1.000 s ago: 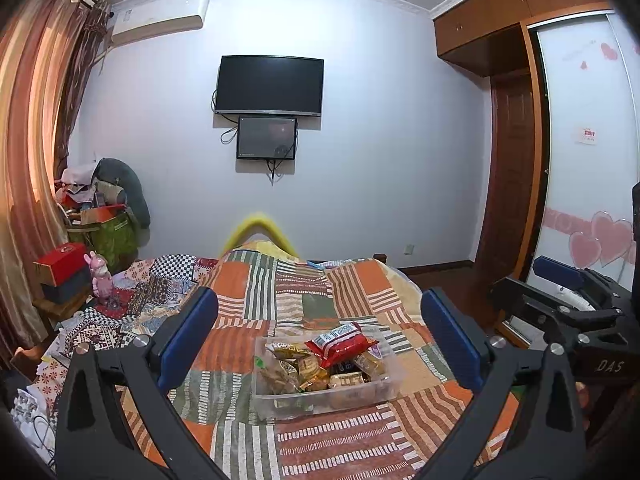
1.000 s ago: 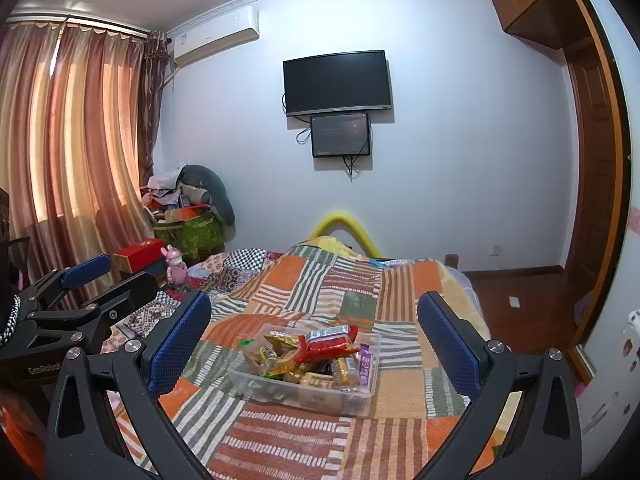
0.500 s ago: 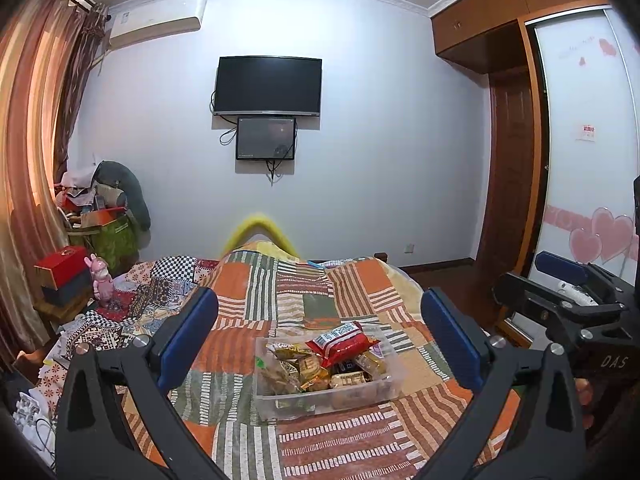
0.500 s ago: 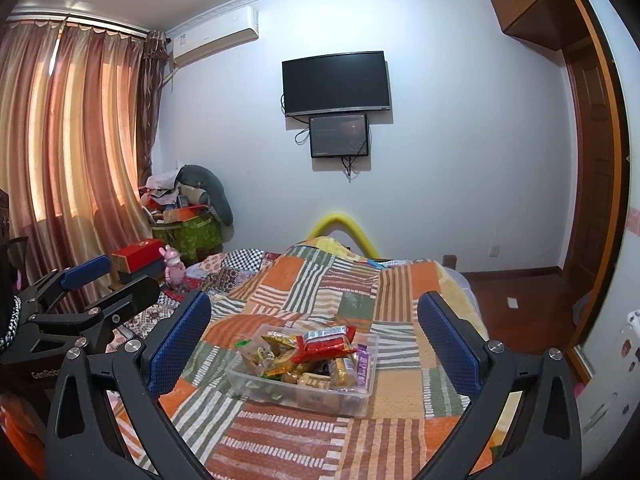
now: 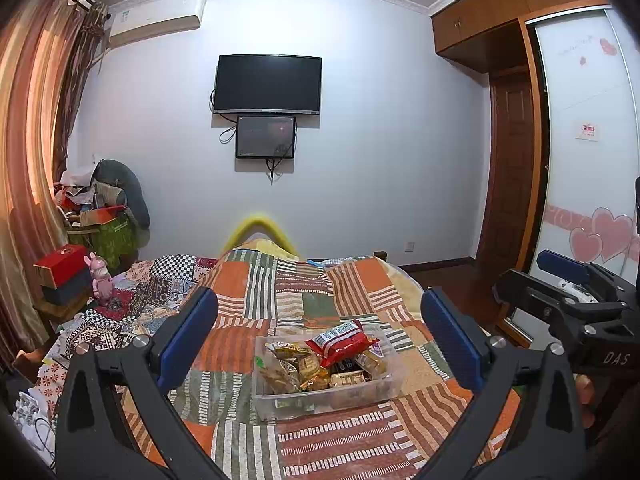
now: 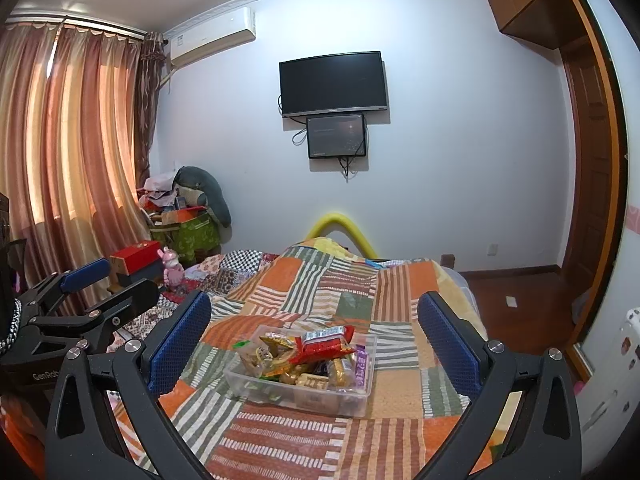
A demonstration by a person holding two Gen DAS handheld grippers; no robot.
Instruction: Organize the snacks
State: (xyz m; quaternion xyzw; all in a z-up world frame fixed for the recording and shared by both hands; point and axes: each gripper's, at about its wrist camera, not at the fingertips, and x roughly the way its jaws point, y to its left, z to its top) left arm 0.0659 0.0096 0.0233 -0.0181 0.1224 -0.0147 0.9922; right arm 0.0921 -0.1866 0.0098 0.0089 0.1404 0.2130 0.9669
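- Here the left gripper [image 5: 319, 344] is spread wide, its blue-padded fingers [image 5: 188, 336] well apart, holding and touching nothing.
- The right gripper [image 6: 314, 344] is likewise spread wide and empty, held above the bed.
- Each gripper shows at the edge of the other's view, both raised off the bedding.
- The clear plastic snack bin [image 5: 326, 394] sits on the patchwork quilt [image 5: 280, 292] of the bed, framed between the spread fingers in both views and apart from them.
- A red snack packet [image 5: 340, 340] lies on top of the heap of small wrapped snacks inside the bin; a purple-wrapped bar [image 6: 361, 364] stands against the bin's right wall.
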